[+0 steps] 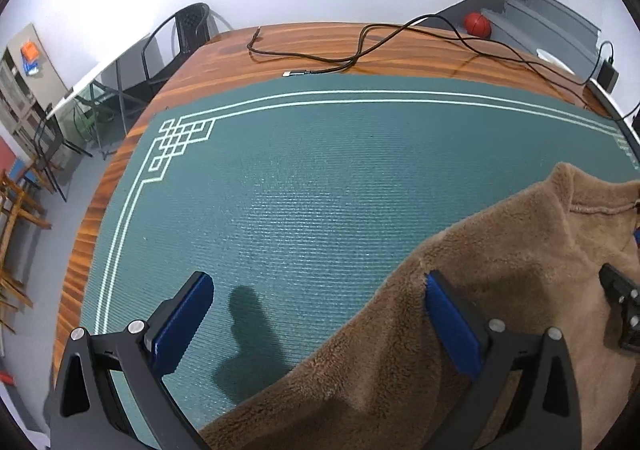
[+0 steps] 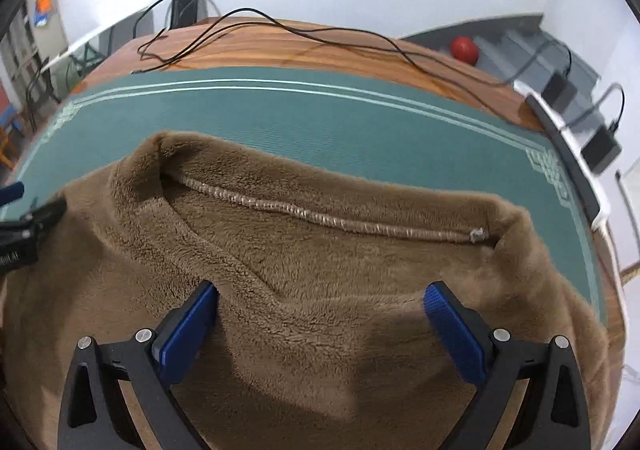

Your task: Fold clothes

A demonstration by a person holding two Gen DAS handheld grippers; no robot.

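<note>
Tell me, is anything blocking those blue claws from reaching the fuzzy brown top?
Nothing visible. The brown fleece garment lies on the green mat, directly under the open right gripper. The open left gripper is at its edge. The black cable lies far back on the wooden table.

Brown fleece garment point(image 2: 320, 270), spread flat, neckline up, on green mat point(image 2: 320, 117)

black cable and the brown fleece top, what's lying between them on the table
Only the green mat: between the black cable and the brown fleece top it is bare, as both wrist views show.
</note>
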